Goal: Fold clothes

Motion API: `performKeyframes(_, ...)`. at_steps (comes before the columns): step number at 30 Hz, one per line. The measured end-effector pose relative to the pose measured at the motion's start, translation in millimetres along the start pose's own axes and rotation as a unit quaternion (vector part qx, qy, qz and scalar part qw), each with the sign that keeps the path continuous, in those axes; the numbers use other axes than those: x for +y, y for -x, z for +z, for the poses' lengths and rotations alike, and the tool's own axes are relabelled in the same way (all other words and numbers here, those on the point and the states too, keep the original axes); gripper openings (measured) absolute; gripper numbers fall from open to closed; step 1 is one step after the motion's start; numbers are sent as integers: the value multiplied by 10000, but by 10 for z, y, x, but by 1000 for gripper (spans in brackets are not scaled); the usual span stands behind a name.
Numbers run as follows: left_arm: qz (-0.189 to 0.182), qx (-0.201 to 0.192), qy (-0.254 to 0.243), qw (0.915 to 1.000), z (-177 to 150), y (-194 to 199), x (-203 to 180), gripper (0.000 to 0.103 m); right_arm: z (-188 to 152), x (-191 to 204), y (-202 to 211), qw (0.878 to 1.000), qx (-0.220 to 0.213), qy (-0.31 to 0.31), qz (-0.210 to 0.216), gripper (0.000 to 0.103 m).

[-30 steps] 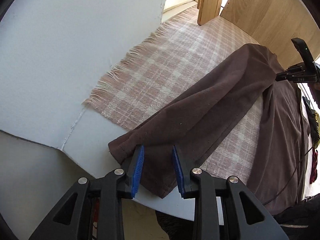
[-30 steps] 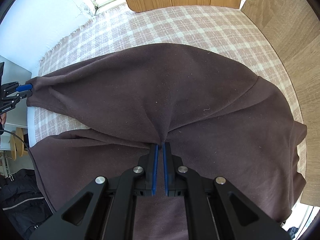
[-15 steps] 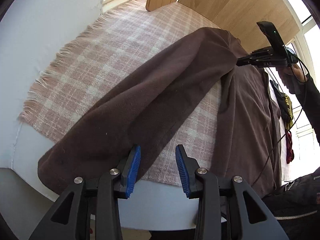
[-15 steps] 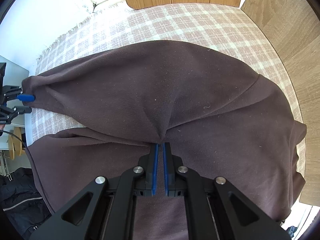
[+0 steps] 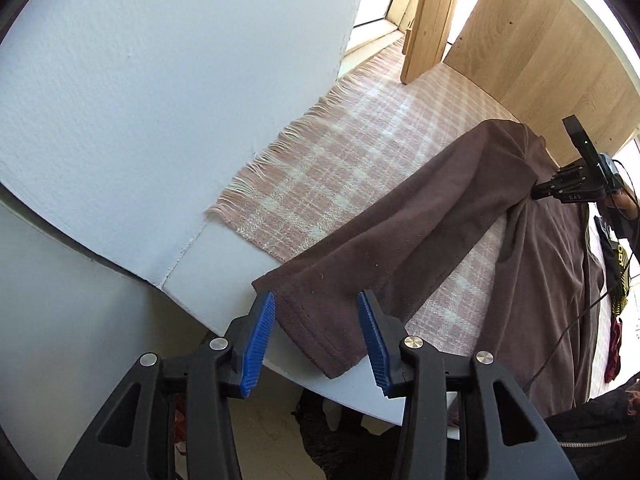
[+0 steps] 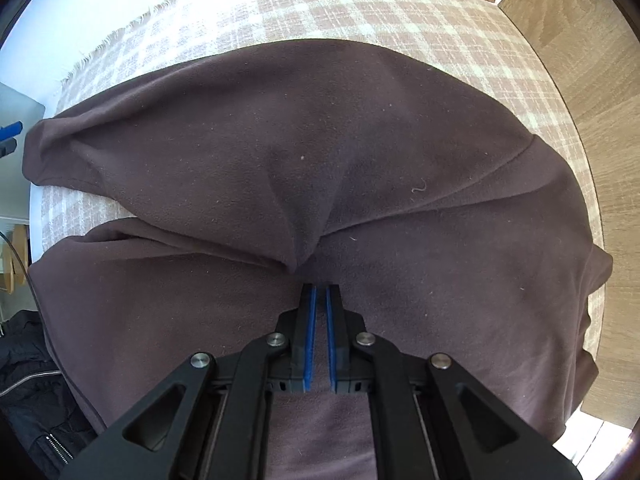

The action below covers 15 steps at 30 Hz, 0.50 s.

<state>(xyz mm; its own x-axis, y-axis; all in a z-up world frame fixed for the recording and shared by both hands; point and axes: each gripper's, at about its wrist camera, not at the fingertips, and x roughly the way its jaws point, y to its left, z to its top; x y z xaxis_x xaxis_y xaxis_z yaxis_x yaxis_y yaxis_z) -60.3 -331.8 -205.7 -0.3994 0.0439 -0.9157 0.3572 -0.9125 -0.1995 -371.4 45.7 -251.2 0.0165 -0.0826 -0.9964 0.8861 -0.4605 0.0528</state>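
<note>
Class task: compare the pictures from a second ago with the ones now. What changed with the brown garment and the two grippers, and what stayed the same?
The left gripper has just been opening its jaws; the sleeve cuff lies loose between them on the table edge. Unchanged: the right gripper stays shut on the brown garment, spread over the checked cloth.

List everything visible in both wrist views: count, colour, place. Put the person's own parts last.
Brown garment: one, dark brown, spread over the blanket, its sleeve cuff lying at the table's edge.
Checked blanket: one, pink and white with a fringe, under the garment.
Table: one, white, under the blanket.
Wooden panels: pale wood, behind the table.
Black jacket: one, with a zip, low at the left edge of the right wrist view.
Left gripper: black with blue pads, jaws just opened, the cuff between them but not pressed.
Right gripper: black with blue pads, shut on a pinch of the garment's middle.
</note>
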Motion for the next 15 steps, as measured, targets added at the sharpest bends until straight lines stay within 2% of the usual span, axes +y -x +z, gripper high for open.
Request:
performKeyframes(3, -93, 120, 363, 9992, -38, -95, 123, 42, -29, 29, 10, 9999, -56, 55, -63, 5)
performKeyframes(8, -398, 60, 925, 9949, 47, -176, 273, 45, -41, 110, 9, 9999, -90, 139, -37, 5)
performKeyframes(15, 54, 179, 654, 9977, 147, -329, 198, 46, -70, 162, -2, 9998, -116, 180, 15, 5)
